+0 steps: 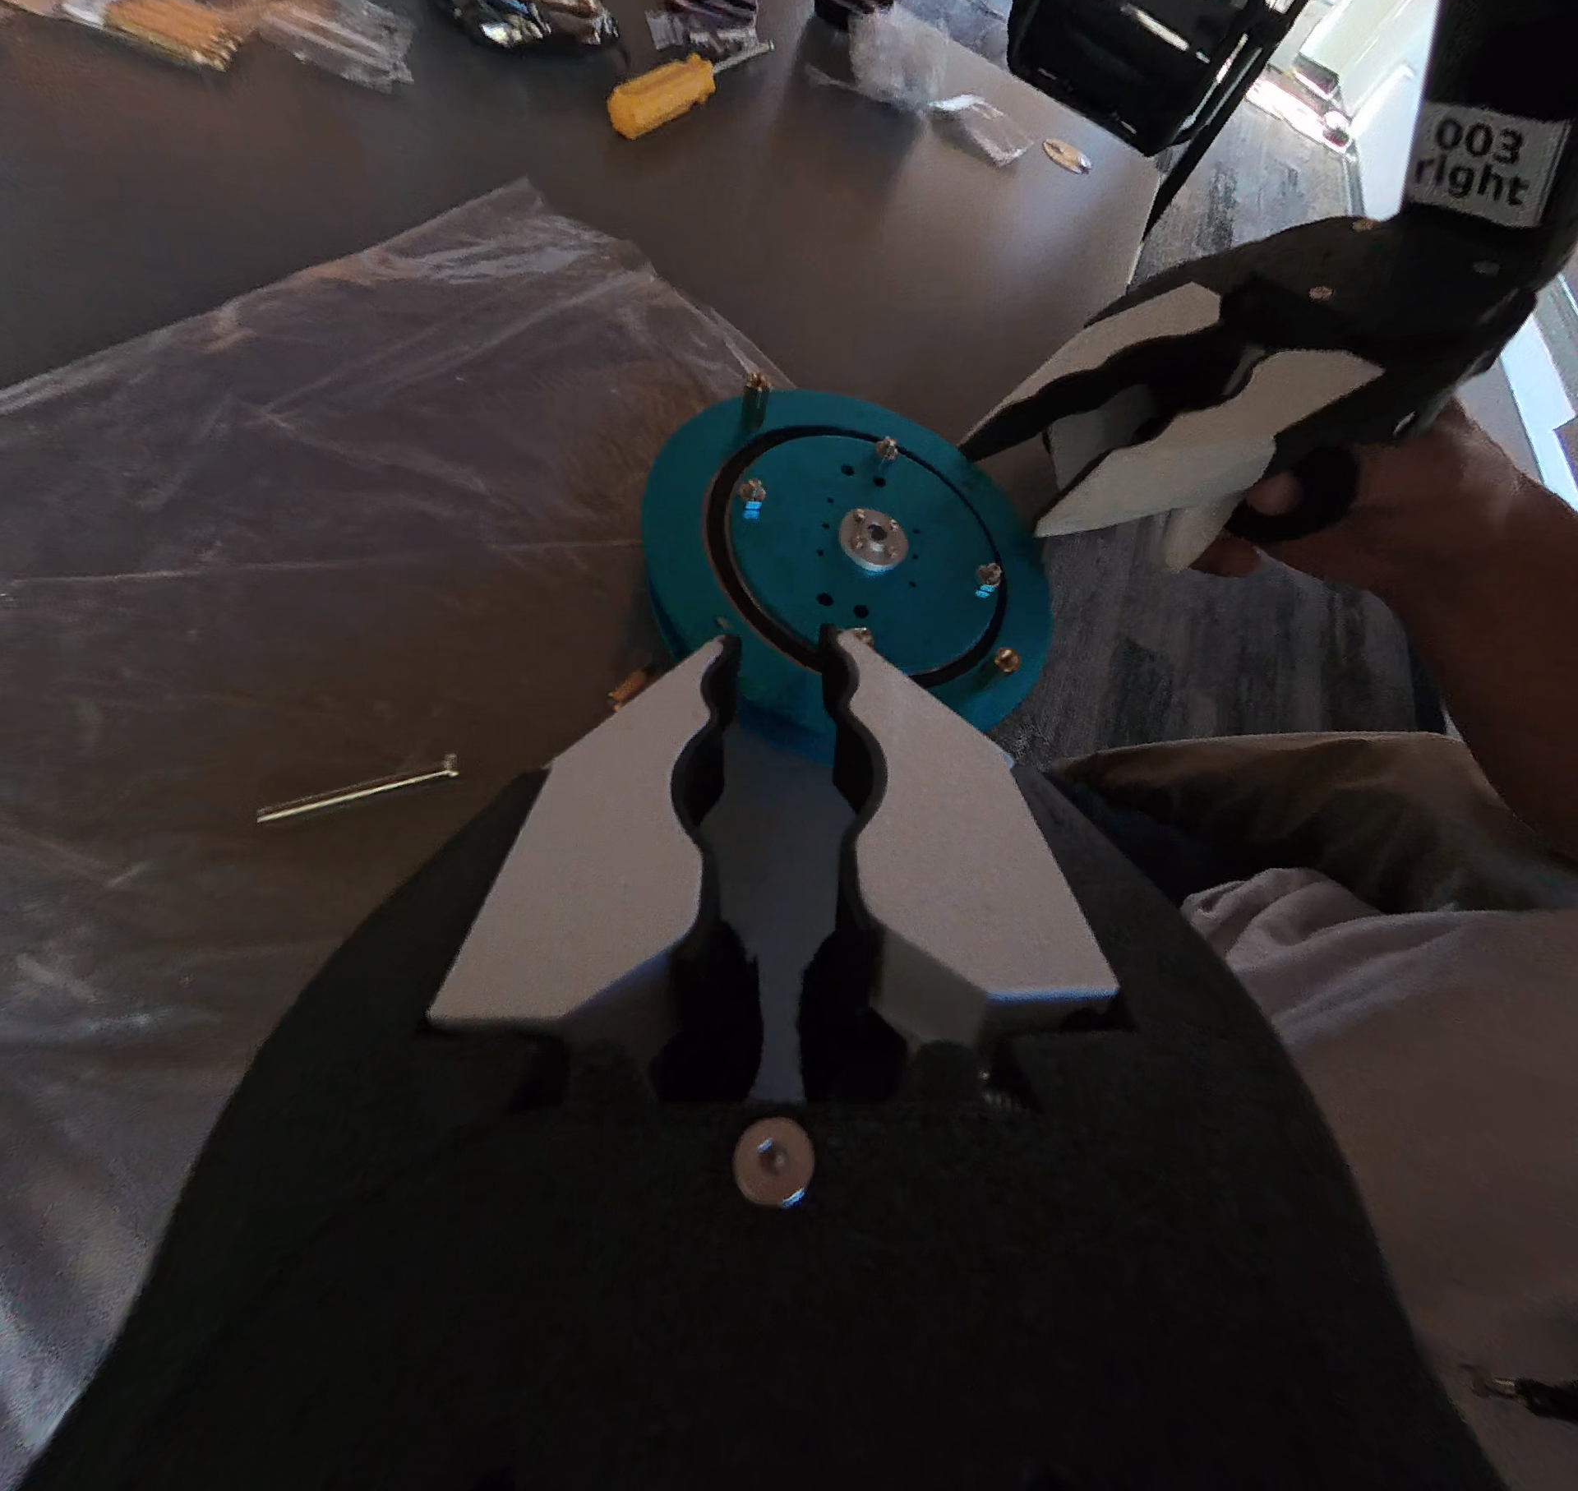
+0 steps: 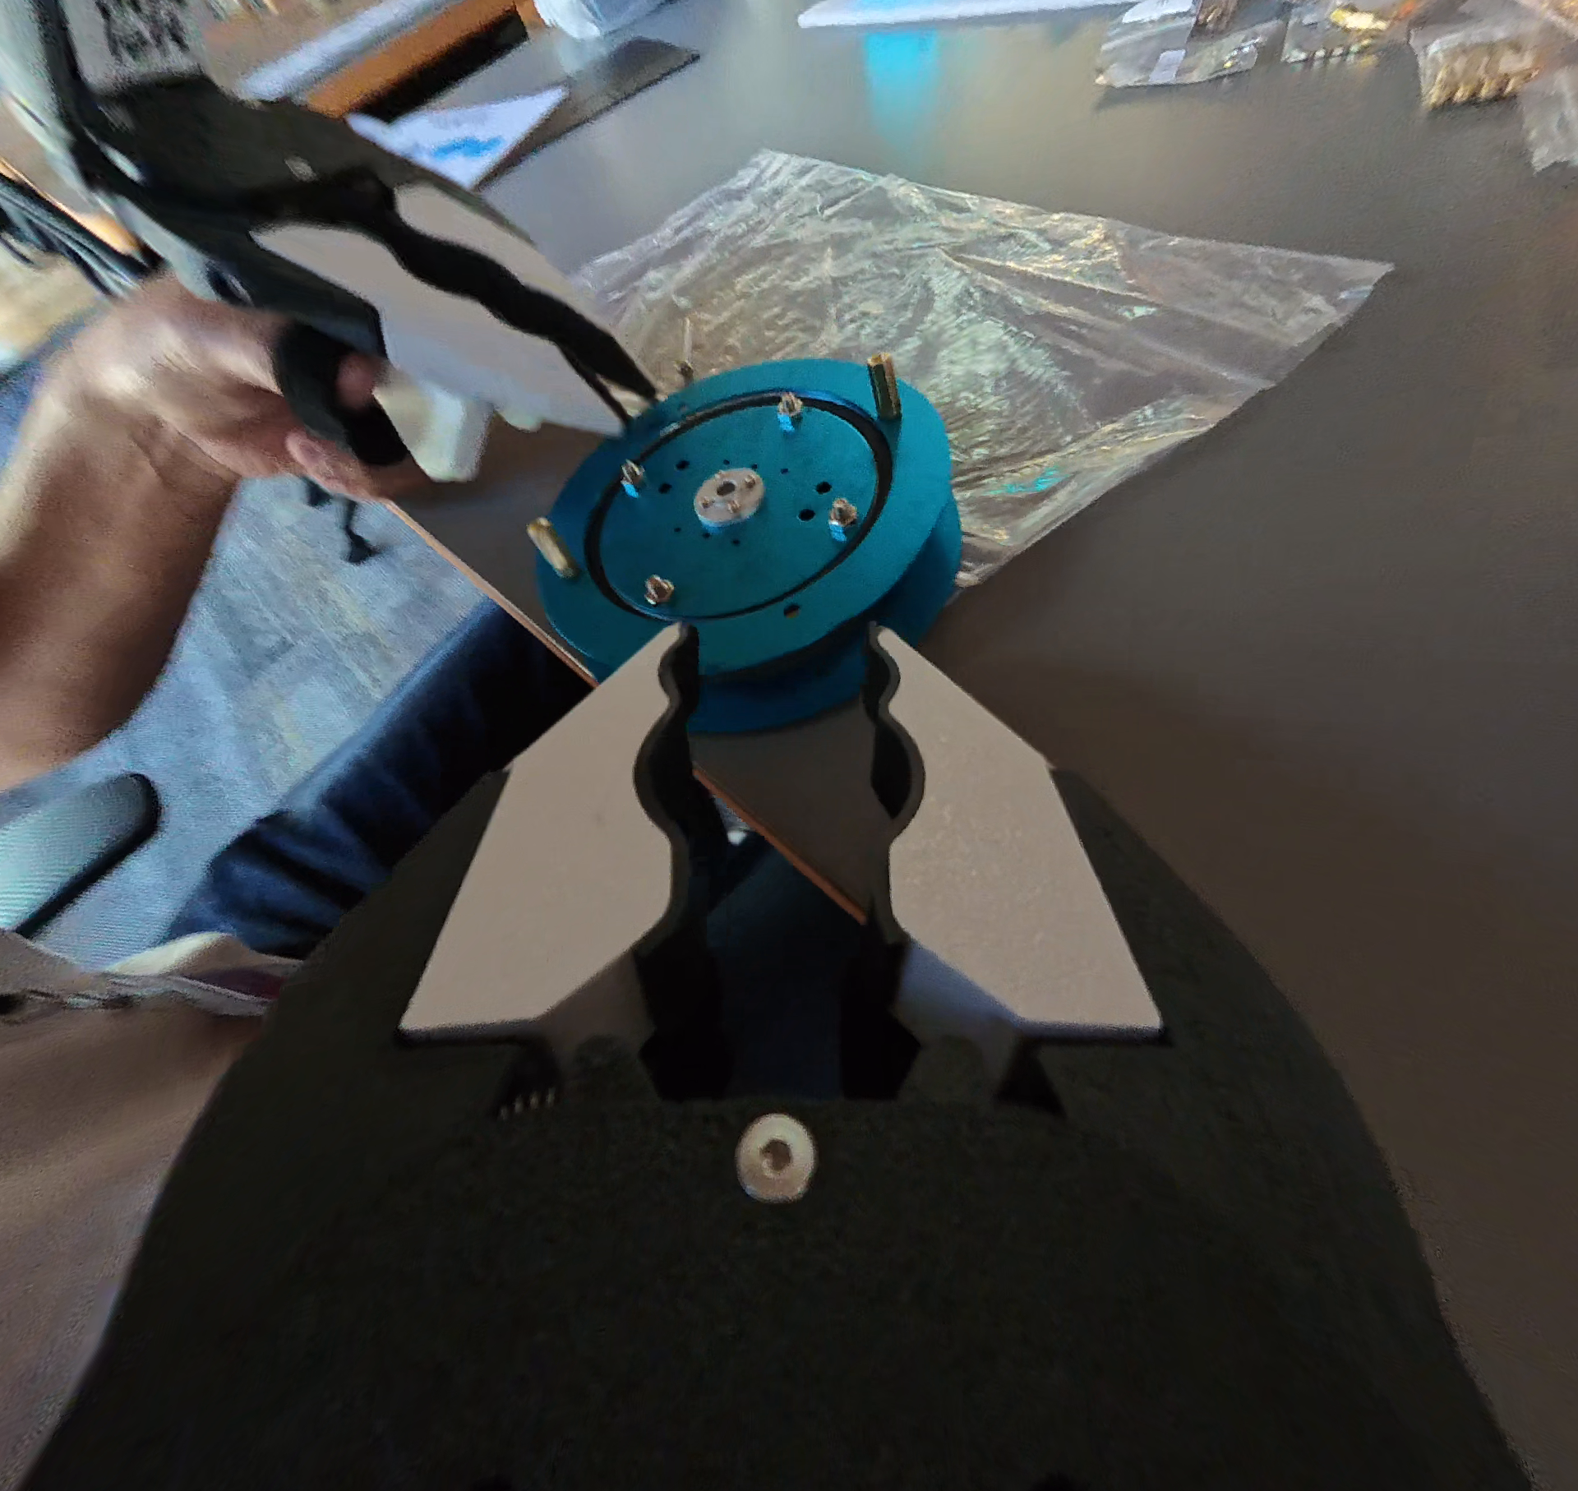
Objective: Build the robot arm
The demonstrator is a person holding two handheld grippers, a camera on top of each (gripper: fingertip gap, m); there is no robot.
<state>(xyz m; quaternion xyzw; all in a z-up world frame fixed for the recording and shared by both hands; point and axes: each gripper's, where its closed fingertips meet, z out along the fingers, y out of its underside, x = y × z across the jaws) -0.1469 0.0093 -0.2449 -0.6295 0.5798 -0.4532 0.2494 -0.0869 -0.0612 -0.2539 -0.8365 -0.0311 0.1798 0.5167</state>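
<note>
A round blue metal assembly sits at the near edge of the dark table, half on a crumpled clear plastic bag. It is a flat ring around an inner disc with a silver hub at its centre, and short brass standoffs stand up around the rim.

The left gripper comes at it from the disc's 6 o'clock in its own view; its jaws are a narrow gap apart, tips right at the rim, though whether they pinch it I cannot tell. The right gripper reaches in from the other side with jaws spread wider, straddling the blue rim; contact cannot be made out.

In the left wrist view a loose long bolt lies on the plastic at 9 o'clock from the jaw tips, and a yellow-handled screwdriver lies well off at 12 o'clock. A hand grips the right tool's trigger.
</note>
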